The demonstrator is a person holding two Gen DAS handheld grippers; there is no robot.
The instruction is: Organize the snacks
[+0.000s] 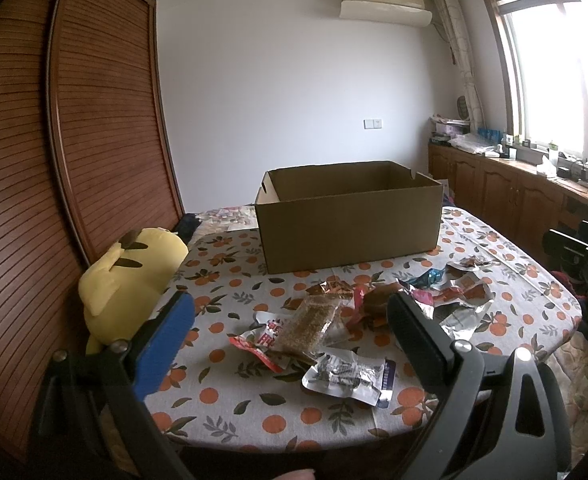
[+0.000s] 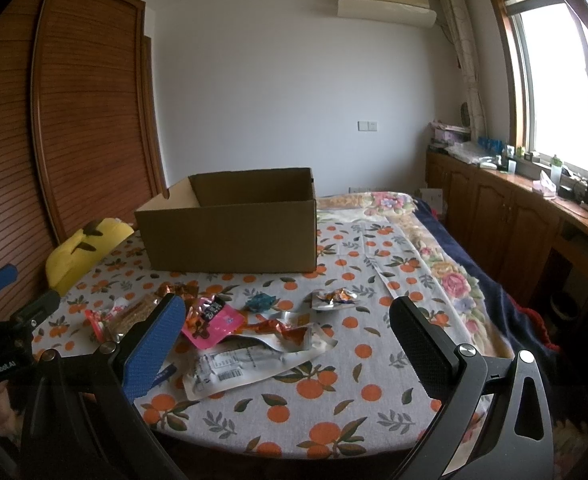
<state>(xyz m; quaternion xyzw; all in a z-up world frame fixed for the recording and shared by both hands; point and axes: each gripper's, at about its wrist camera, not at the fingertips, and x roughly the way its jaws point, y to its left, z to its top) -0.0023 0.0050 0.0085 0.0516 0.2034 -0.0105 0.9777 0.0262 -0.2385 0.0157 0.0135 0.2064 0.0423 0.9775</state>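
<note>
An open brown cardboard box (image 1: 348, 224) (image 2: 230, 232) stands at the far side of the orange-patterned tablecloth (image 1: 230, 404) (image 2: 334, 400). Several snack packets lie loose in front of it: a clear-wrapped brown bar (image 1: 306, 326), a silver packet (image 1: 348, 378), a pink packet (image 2: 214, 322), a white-labelled silver packet (image 2: 238, 364). My left gripper (image 1: 290, 322) hovers open above the near packets, nothing between its fingers. My right gripper (image 2: 288, 326) is open too, over the right part of the pile. The left gripper (image 2: 18, 296) shows at the far left of the right wrist view.
A yellow plush toy (image 1: 128, 280) (image 2: 84, 250) lies at the table's left edge beside a slatted wooden wardrobe (image 1: 94, 128). Wooden cabinets (image 2: 506, 216) with clutter run under the window on the right. A floral blanket (image 2: 446, 264) lies right of the tablecloth.
</note>
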